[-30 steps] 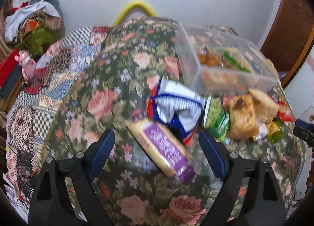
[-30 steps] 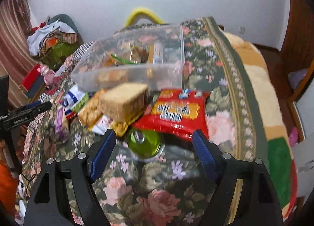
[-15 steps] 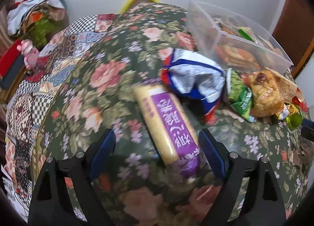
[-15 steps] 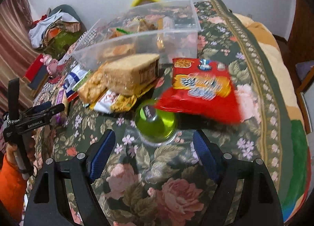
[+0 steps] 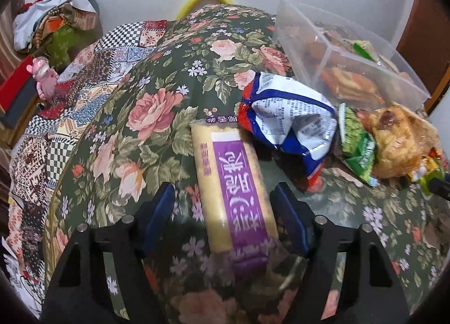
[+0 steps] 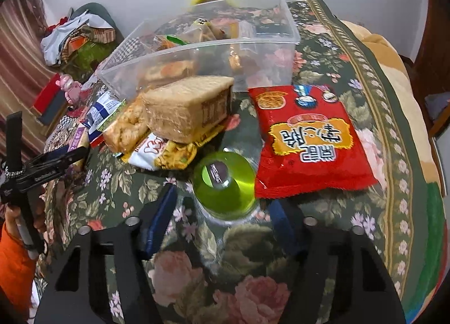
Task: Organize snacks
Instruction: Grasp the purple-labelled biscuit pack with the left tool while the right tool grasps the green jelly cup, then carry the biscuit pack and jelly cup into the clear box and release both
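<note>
In the left wrist view my left gripper (image 5: pixel 225 205) is open, its jaws on either side of a long yellow biscuit pack with a purple label (image 5: pixel 233 189) lying on the floral blanket. In the right wrist view my right gripper (image 6: pixel 222 208) is open around a green jelly cup (image 6: pixel 225 183), not touching it. A clear plastic box (image 6: pixel 213 48) holding several snacks stands behind. A red snack bag (image 6: pixel 306 138) lies right of the cup. The left gripper (image 6: pixel 56 160) shows at the left edge of the right wrist view.
A blue-white bag (image 5: pixel 289 115), green packet (image 5: pixel 357 143) and wrapped cakes (image 6: pixel 185 107) are piled before the box (image 5: pixel 346 51). A yellow-white packet (image 6: pixel 166 152) lies under them. Clothes (image 5: pixel 53 22) and a pink toy (image 5: pixel 42 76) sit off the bed's left.
Both grippers have moved forward and down. The purple pack now lies between the left jaws, and the green cup between the right jaws. Both jaws have narrowed slightly.
</note>
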Available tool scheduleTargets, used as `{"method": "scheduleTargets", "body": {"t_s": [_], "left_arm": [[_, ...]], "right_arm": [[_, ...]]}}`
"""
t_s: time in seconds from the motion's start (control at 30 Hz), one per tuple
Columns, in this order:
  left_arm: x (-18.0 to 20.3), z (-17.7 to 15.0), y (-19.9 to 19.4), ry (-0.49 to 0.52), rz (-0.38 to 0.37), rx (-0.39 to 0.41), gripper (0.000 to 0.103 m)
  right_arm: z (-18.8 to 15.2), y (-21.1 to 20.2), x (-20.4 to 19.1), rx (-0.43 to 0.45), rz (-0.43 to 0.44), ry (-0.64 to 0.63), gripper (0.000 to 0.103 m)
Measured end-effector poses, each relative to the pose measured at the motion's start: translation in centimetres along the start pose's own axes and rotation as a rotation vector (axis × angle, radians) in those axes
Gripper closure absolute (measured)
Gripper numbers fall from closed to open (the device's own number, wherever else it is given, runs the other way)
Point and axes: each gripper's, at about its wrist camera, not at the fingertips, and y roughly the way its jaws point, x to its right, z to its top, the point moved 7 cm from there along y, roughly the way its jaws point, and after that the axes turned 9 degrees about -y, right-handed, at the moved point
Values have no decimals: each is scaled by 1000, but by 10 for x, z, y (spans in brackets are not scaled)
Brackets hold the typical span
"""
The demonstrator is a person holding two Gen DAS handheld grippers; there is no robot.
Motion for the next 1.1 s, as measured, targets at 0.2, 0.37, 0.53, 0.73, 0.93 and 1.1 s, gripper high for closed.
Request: {"method": "scheduleTargets", "body": {"t_s": [0.2,0.37,0.53,0.73,0.93,1.1], "left_arm": [[-3,3,6,-8,29,13,38],[-10,3,1,-6,50,22,58],[-11,-4,-11,-2,25,14,59],[-1,-9,-37,6,-9,40,59],[7,-2,-70,13,-34,98,59],[15,7,-91,15,-69,140,59]], "right_arm": [[4,6,4,10,-10,6,56],[2,3,1,20,-10,3,56],[-1,-3,-5,27,15,2,59],[0,-20,-15,64,39,-1,60],[11,-44,-17,128,32,-13,60],[20,-57,-13,174,23,-15,60]]}}
